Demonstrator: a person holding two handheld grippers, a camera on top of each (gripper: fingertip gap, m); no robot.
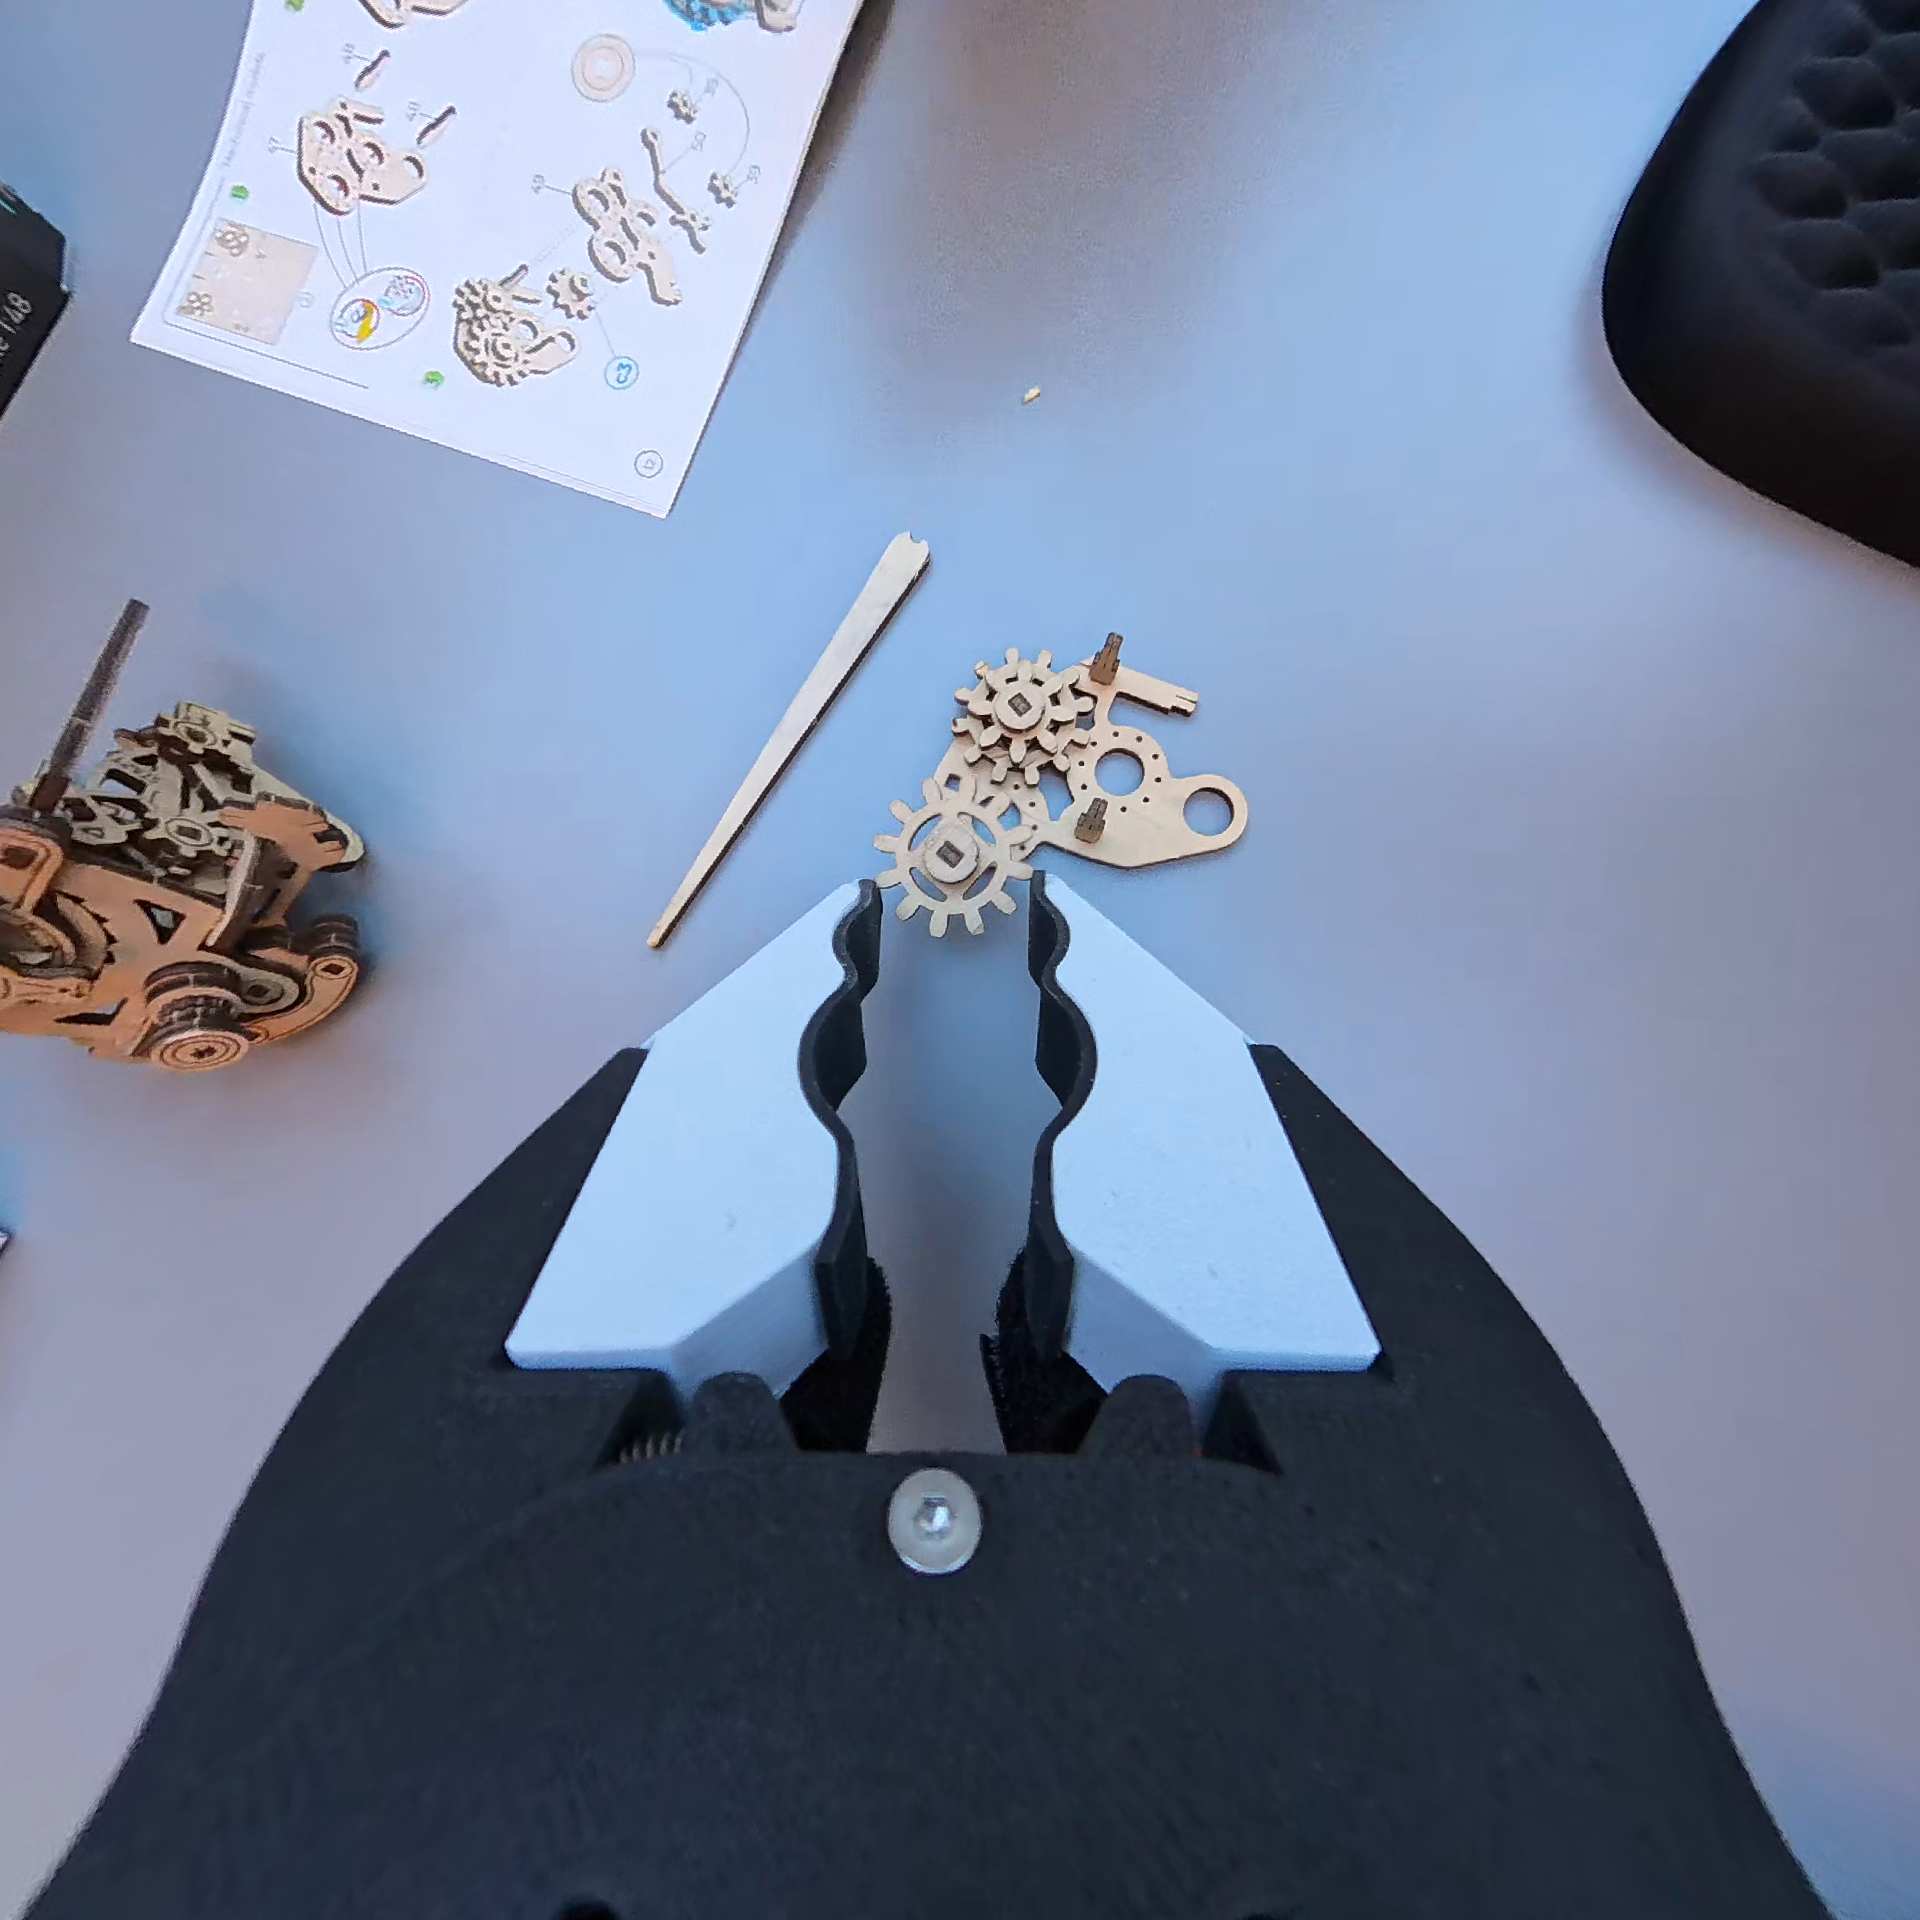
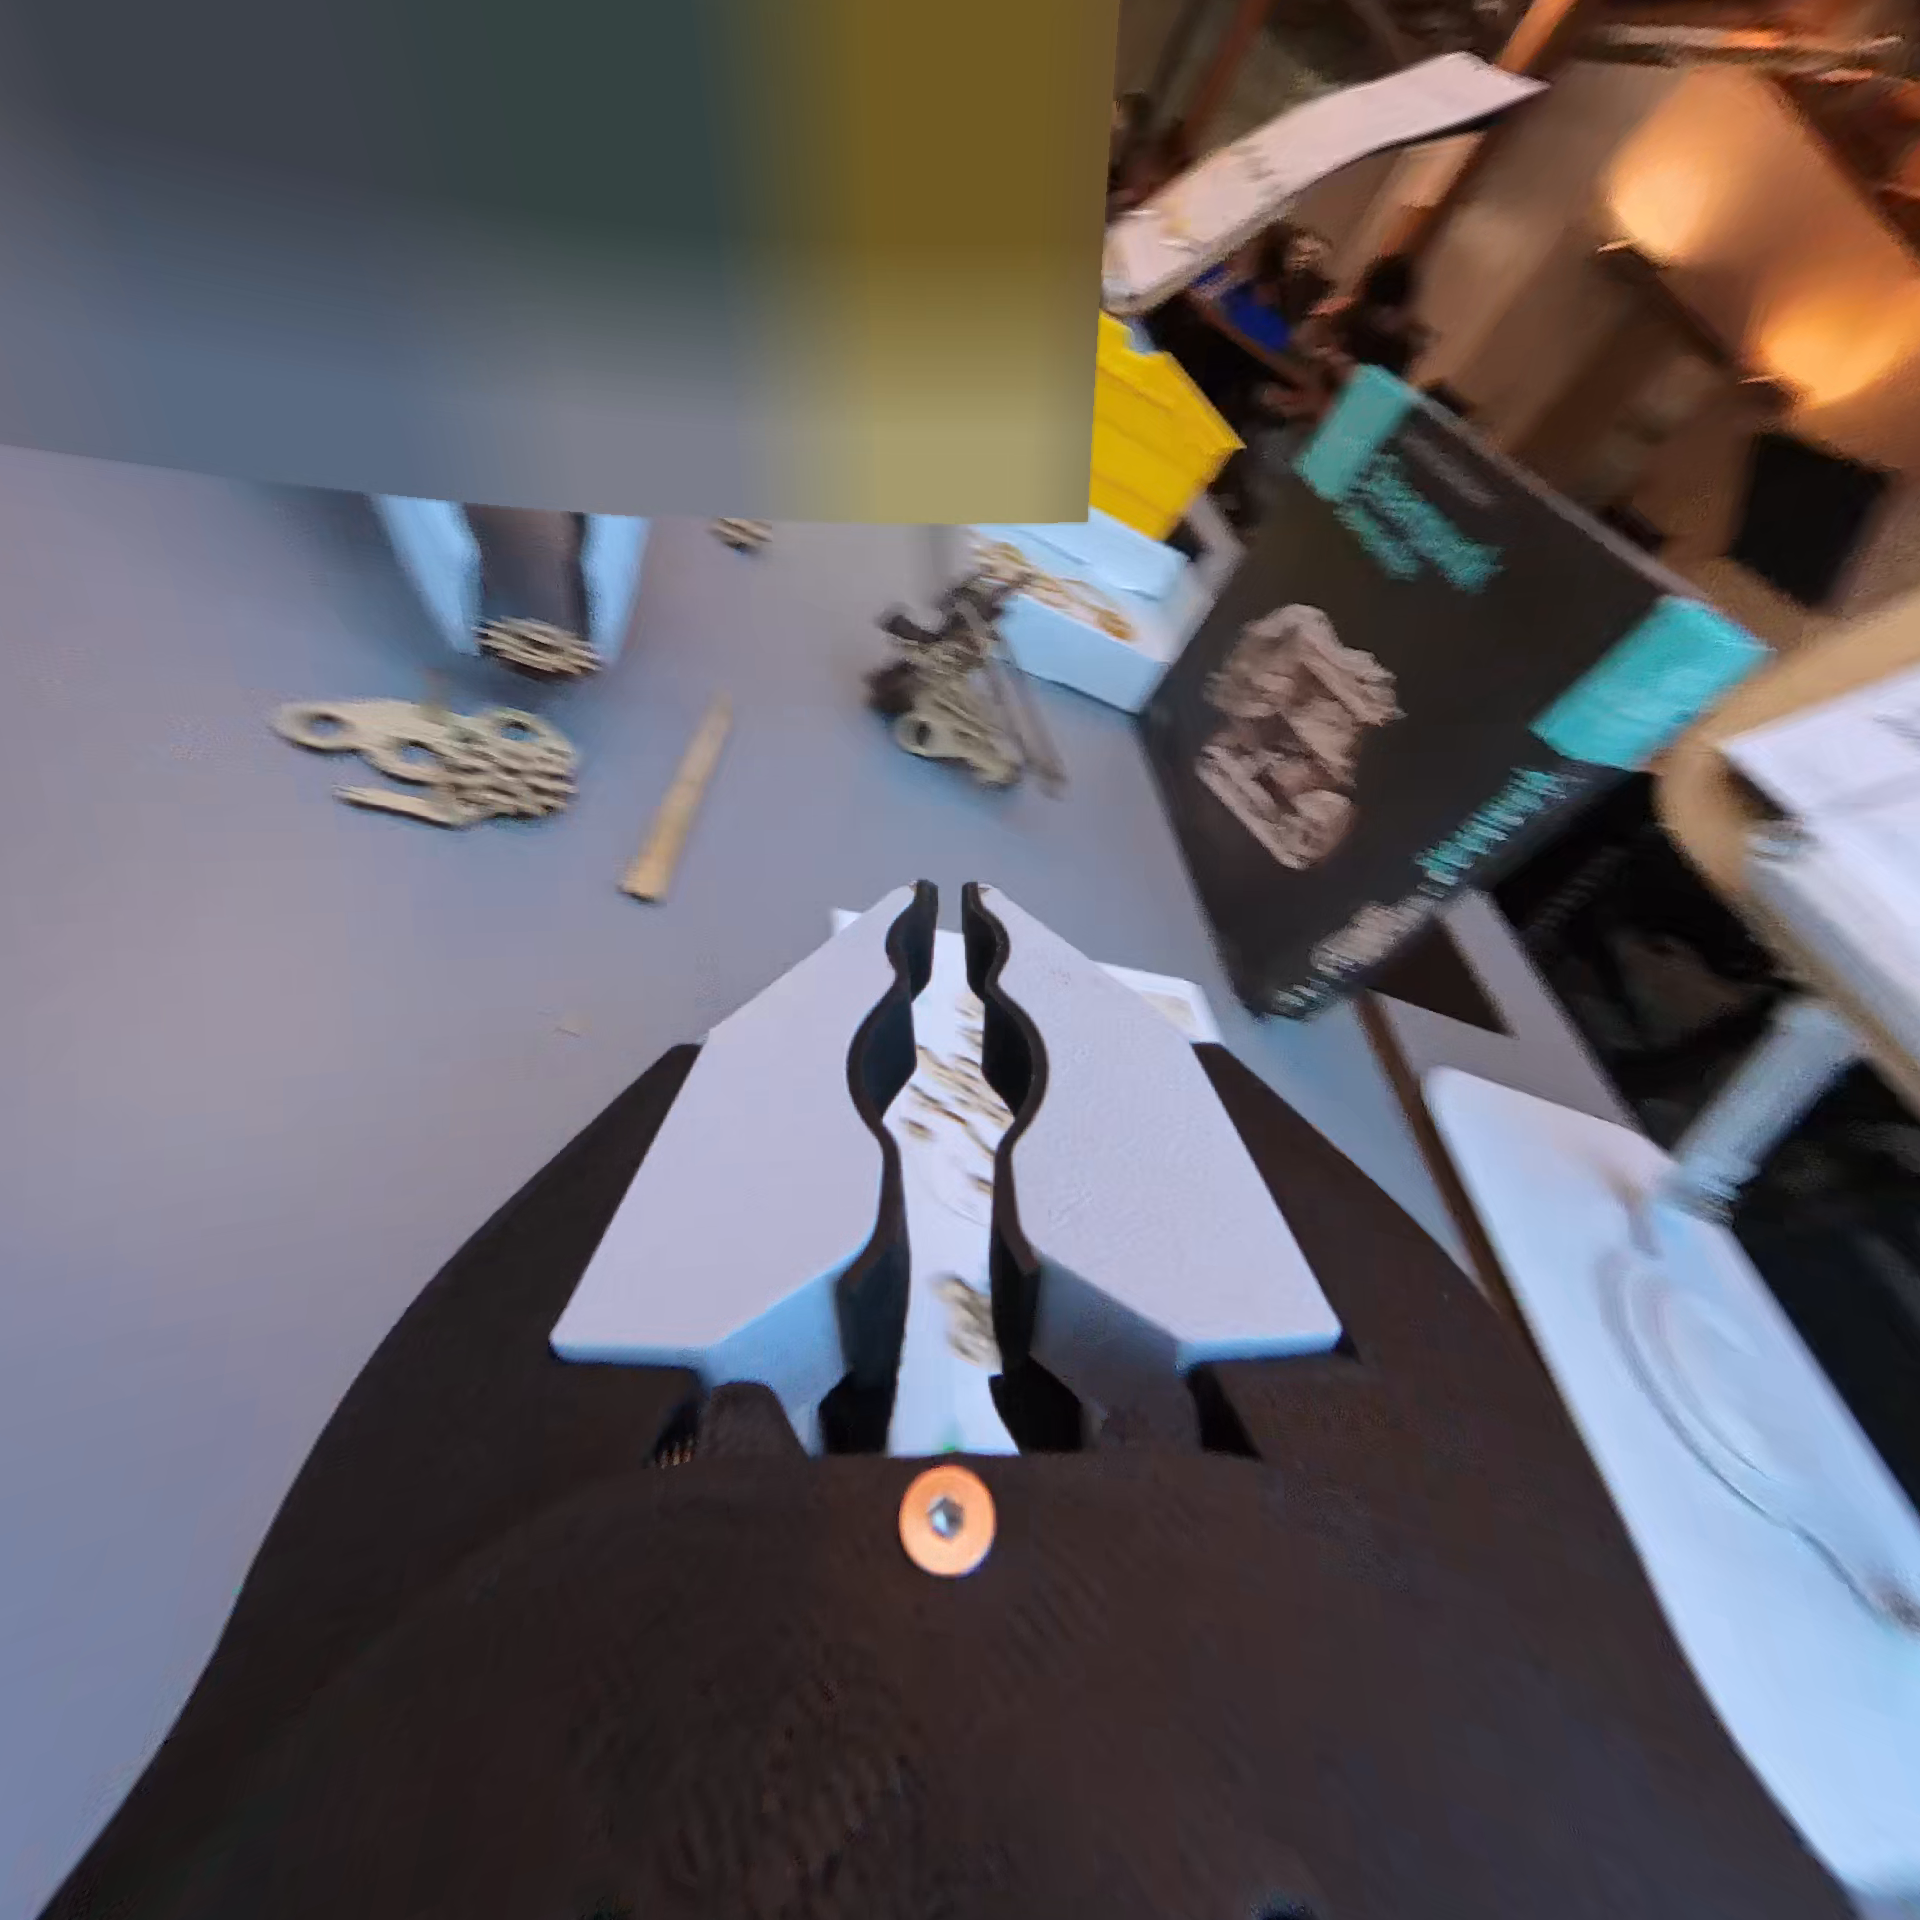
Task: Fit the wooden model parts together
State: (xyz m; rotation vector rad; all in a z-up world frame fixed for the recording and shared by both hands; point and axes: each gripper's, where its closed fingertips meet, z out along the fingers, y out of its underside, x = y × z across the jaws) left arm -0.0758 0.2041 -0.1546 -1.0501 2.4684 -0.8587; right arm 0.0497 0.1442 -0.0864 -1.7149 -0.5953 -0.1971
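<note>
Between the left gripper's fingertips, a loose wooden gear is sitting — jaws standing moderately wide, tips flanking the gear's lower edge on either side; contact with the wood can't be confirmed. In the right wrist view the same gear is showing at the tips of the white fingers, apparently raised off the table. Just beyond the jaws, toward the right, the flat wooden plate with round holes is lying, carrying stacked gears and small dark pegs; the loose gear is overlapping the plate's near-left edge. Left of the jaws, a tapered wooden stick is lying diagonally, apart from the plate. Farther left, a partly built wooden model is resting on the table. Far beyond the jaws, up-left, an instruction sheet is lying flat. Up-right, a black padded object is sitting at the table edge.

Right gripper is hanging off to the side over another printed sheet — jaws nearly closed, a thin gap at the tips, nothing between them. Right of its jaws, a black and teal box is leaning, blurred.
</note>
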